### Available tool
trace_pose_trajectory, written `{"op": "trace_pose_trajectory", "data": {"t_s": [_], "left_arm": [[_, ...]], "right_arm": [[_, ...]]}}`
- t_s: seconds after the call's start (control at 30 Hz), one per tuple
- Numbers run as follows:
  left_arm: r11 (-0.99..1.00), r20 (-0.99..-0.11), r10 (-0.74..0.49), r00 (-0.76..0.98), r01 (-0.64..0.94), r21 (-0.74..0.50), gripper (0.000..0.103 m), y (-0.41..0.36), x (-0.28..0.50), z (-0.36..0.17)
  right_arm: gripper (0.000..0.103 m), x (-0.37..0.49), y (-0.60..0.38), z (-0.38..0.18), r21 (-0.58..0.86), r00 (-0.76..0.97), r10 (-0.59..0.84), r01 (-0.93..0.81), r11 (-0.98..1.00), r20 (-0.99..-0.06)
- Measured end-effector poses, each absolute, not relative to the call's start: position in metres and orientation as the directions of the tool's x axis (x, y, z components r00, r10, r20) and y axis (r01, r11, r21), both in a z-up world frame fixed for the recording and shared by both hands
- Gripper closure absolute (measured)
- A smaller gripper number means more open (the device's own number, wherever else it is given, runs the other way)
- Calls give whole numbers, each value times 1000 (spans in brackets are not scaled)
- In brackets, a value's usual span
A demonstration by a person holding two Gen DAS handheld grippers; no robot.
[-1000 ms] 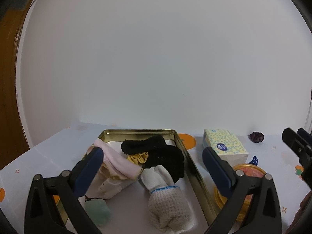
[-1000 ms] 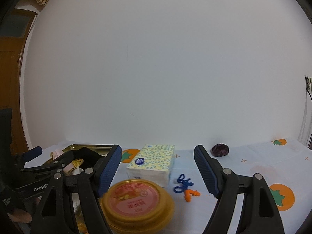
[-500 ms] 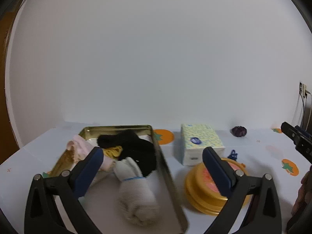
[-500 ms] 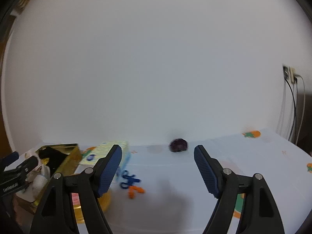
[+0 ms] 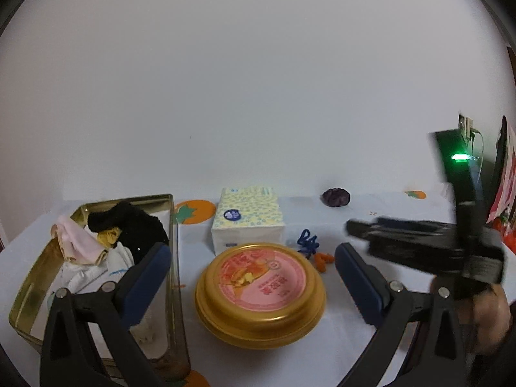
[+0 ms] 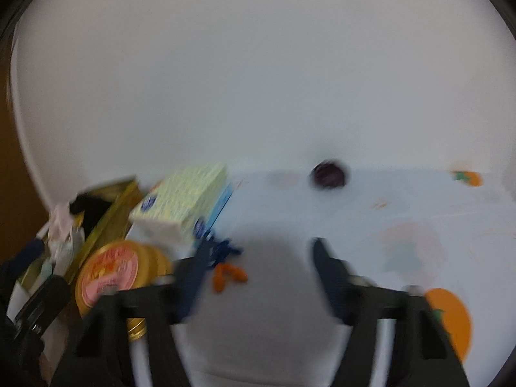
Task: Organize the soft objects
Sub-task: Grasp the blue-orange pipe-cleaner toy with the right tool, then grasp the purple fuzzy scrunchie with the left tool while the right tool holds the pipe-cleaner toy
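Note:
A gold rectangular tin [image 5: 29,293] at the left holds a pink cloth [image 5: 75,242], a black sock [image 5: 135,225], a small yellow piece [image 5: 109,237] and a white sock [image 5: 93,269]. A dark purple scrunchie [image 5: 336,197] [image 6: 330,174] lies alone by the back wall. My left gripper [image 5: 250,258] is open and empty, above the round gold tin [image 5: 261,293]. My right gripper [image 6: 261,251] is blurred, its jaws closing with nothing between them; it hangs over bare cloth just right of a blue clip [image 6: 222,250] and an orange piece [image 6: 229,275].
A yellow-patterned tissue pack [image 5: 246,217] [image 6: 180,206] stands behind the round tin. The blue clip [image 5: 308,242] and orange piece [image 5: 322,259] lie to its right. The right tool's black body [image 5: 419,242] and a hand [image 5: 493,319] fill the right side. The tablecloth [image 6: 403,225] bears orange fruit prints.
Both views have swung right: the left one from the gold tin to the round tin, the right one down toward the blue and orange pieces. The right jaws stand narrower than before.

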State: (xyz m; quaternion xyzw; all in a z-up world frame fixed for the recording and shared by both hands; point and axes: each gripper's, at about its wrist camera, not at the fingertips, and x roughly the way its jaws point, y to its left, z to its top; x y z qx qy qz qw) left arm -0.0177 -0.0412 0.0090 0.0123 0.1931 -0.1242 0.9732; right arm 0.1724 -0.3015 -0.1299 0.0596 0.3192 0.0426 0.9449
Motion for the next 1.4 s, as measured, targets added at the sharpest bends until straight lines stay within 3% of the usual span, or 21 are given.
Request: {"op": "trace_pose_trajectory", "data": {"t_s": [0.27,0.3,0.4,0.5,0.7,1.03,1.3,1.4], "left_arm": [[972,-435,-231,870,193,-131,0,-22,-1,4],[972,-441,-232,867,190,-139,0,-20,0,3],[972,-449,-234,862,192,-137,0,-21,1,1],[973,-456,-230,860,197,-120,0,-26,2,0],[978,-459,-204,865,198,-62,0,-36,0,0],[956,-475,-277,835,290,-47,0,-90,4,0],[947,-506,-292,811,319,-35,0,-162,31,-4],[948,-533,-272,801,317,-8,0,-194,54,-6]], "right_arm": [[59,222,-274,-156,157,653,233,-174,972,-721],[70,226,-270,-160,149,627,231,-182,972,-744],[75,234,-268,-169,154,575,233,-183,971,-784],[89,235,-278,-170,204,575,261,-164,965,-775],[91,229,-290,-167,154,580,234,-184,971,-781],[91,207,-410,-142,189,765,62,79,979,-641],[91,193,-462,-122,40,827,-168,223,974,-536],[91,191,-473,-119,44,836,-184,240,970,-517]]}}
